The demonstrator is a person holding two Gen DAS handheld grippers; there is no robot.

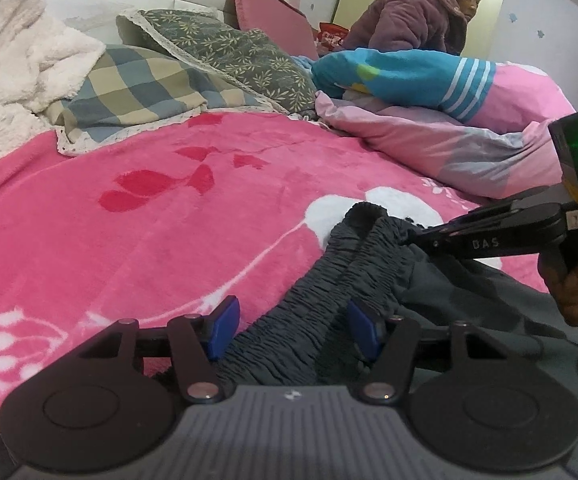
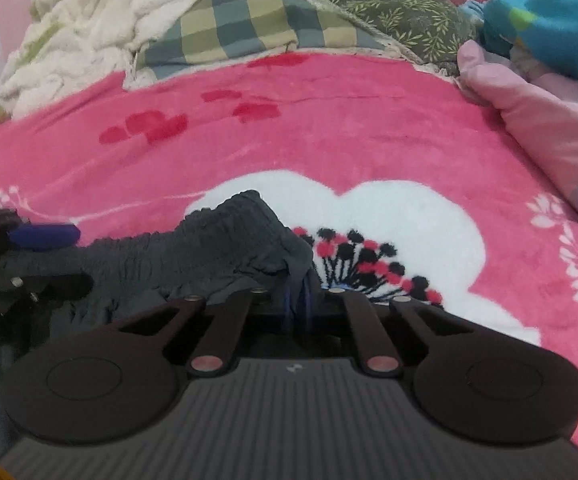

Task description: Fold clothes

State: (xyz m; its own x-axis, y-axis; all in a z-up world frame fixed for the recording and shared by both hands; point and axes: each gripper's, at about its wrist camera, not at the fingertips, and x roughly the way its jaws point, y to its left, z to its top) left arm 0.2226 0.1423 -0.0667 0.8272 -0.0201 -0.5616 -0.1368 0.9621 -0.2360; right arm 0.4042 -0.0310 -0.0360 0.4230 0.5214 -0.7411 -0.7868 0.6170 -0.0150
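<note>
A dark grey garment (image 1: 373, 280) with a gathered elastic waistband lies on the pink blanket (image 1: 137, 240), low and right of centre in the left wrist view. The left gripper (image 1: 295, 330) stands open, its blue pads (image 1: 223, 326) either side of the waistband without pressing it. The right gripper (image 2: 298, 304) is pinched tight on a fold of the garment's fabric, at the lower middle of its own view
</note>
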